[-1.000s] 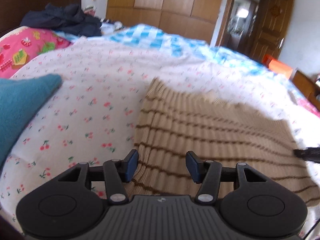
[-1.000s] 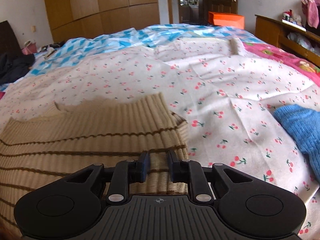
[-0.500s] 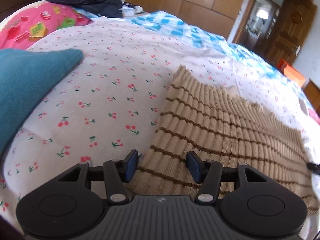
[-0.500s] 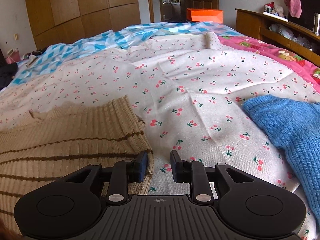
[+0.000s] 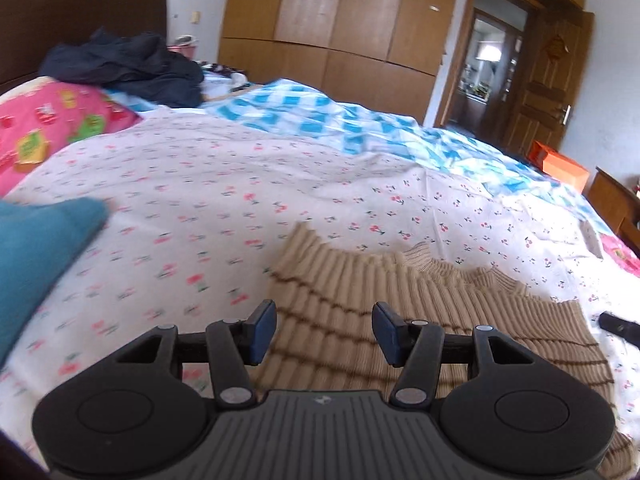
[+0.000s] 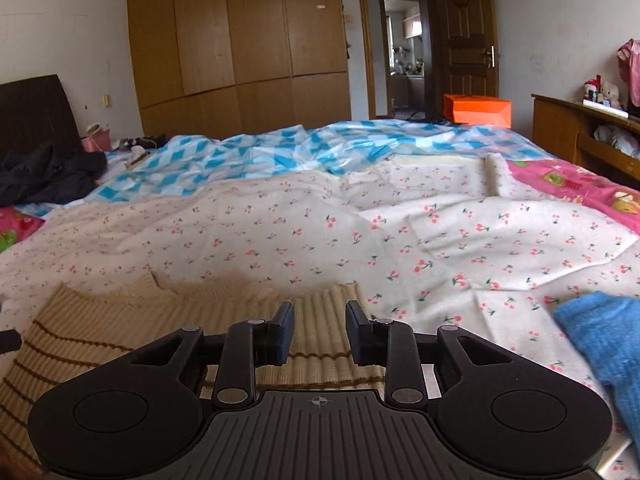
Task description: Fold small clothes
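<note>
A beige ribbed sweater with thin brown stripes [image 5: 404,300] lies flat on the cherry-print bedspread [image 5: 224,184], neckline away from me. It also shows in the right wrist view [image 6: 120,332]. My left gripper [image 5: 324,330] is open and empty, held above the sweater's left part. My right gripper [image 6: 319,330] is open and empty, above the sweater's right edge. The tip of the right gripper [image 5: 618,325] shows at the right in the left wrist view.
A teal knit garment [image 5: 36,252] lies at the left. A blue knit garment [image 6: 600,340] lies at the right. Dark clothes [image 5: 128,68] and a blue checked quilt [image 5: 320,120] lie farther back. A wooden cabinet [image 6: 584,136] stands by the bed's right side.
Both grippers have lifted and tilted up, so more of the room shows. The right gripper's jaws, close together over the sweater's right edge a second ago, have opened wider.
</note>
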`<state>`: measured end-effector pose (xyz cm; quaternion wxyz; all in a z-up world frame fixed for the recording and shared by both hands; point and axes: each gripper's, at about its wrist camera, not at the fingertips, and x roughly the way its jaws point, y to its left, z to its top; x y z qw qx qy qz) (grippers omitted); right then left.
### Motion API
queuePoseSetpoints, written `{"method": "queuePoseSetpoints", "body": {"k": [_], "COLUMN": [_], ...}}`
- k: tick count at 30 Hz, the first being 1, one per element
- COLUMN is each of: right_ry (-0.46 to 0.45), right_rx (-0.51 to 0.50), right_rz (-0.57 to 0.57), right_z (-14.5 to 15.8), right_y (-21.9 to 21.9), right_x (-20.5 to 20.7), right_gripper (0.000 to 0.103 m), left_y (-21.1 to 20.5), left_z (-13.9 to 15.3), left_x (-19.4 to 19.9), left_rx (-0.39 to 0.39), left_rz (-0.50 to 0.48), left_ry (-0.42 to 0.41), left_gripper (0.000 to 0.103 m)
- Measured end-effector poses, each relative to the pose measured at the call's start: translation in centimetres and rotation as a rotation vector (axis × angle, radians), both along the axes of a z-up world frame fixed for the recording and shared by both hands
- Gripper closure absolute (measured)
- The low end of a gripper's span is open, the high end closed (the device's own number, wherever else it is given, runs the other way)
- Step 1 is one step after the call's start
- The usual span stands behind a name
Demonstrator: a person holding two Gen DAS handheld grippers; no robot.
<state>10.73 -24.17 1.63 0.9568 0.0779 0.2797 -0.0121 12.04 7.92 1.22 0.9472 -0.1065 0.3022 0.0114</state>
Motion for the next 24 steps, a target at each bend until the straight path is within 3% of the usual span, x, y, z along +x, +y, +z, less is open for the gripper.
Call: {"method": "queuePoseSetpoints", "body": {"k": [4, 6, 8, 10, 18, 22, 24], "right_ry": [0.089, 0.088, 0.097, 0.093, 0.007, 0.086, 0.130], "right_rx": [0.084, 0.121, 0.136, 0.181, 0.110, 0.044, 0.049], "right_rz": [-0.069, -0.094, -0.121, -0.133, -0.114, -0.104, -0.127], "right_z": [-3.2, -4.1, -4.8, -5.0, -1.9, -3.4, -4.1], "right_y": [-2.5, -4.1, -5.4, -6.2, -4.6, -4.7, -5.3], "right_x": [1.9, 1.5, 1.2, 0.6, -3.3, -4.6, -4.6], "right_gripper": [0.077, 0.080, 0.076, 0.076, 0.073, 0.073, 0.075], "left_y": [0.6, 1.6, 2.7, 2.8, 2.7, 2.6, 3.0], "left_z": [-2.1, -3.2, -3.7, -3.4, -1.0, -1.5, -2.0], "left_x": [2.5, 2.6, 2.2, 1.8, -3.7, -5.5, -5.6], "left_rx": [0.037, -0.002, -0.074, -0.083, -0.056, -0.013, -0.030], "left_rz": [0.038, 0.063, 0.083, 0.100, 0.107, 0.108, 0.115], "left_ry": [0.070, 0.102, 0.108, 0.108, 0.091, 0.144, 0.192], "left_gripper": [0.045, 0.042, 0.042, 0.042, 0.043, 0.043, 0.042]}}
